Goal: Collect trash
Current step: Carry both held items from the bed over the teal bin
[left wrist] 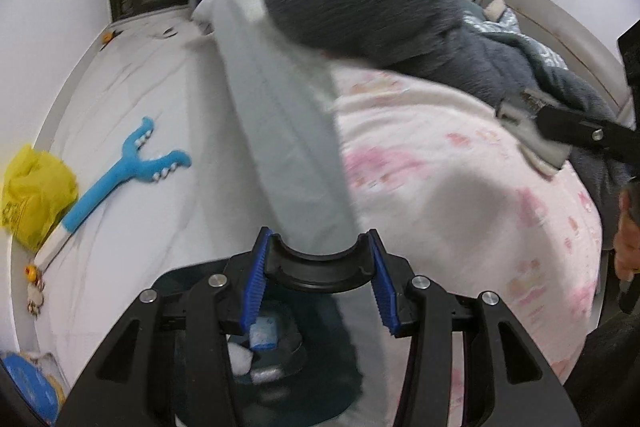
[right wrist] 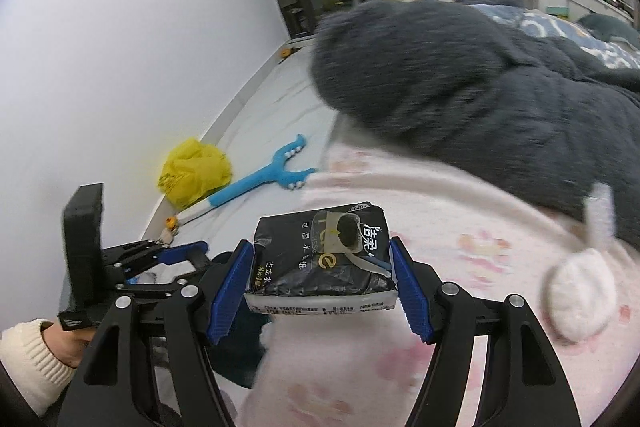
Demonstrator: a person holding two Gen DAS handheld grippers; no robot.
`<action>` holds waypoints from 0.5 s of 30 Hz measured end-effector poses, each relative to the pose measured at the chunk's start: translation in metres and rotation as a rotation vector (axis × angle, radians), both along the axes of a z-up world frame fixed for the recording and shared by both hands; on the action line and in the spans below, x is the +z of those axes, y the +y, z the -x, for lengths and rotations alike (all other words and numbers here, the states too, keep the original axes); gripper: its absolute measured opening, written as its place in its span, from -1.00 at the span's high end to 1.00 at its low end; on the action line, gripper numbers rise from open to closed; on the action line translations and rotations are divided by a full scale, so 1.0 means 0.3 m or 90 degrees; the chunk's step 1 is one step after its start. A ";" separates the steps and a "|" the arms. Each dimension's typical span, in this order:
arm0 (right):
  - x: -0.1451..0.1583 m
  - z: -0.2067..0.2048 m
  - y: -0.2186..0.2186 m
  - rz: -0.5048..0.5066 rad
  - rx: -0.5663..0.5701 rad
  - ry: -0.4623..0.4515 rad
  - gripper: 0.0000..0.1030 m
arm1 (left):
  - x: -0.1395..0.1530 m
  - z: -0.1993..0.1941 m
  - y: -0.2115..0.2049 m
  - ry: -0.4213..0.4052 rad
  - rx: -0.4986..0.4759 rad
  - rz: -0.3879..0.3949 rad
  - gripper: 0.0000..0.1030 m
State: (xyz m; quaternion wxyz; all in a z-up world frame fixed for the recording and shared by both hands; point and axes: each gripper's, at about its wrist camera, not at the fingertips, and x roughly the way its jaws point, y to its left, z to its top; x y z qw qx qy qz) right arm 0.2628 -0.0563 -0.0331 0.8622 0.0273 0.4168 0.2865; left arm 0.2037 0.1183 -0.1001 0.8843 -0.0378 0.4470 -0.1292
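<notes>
a: what's the right gripper (right wrist: 322, 263) got?
b: it's clamped on a black tissue pack (right wrist: 322, 259) printed "洁柔", above the pink blanket (right wrist: 460, 259).
a: and the left gripper (left wrist: 318, 259)?
b: gripping a black bin rim (left wrist: 320, 271); no writing legible there.
</notes>
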 end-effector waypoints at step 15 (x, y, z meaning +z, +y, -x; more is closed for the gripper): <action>-0.058 0.002 0.279 0.017 0.083 0.019 -0.35 | -0.194 0.058 0.220 0.112 0.054 -0.046 0.04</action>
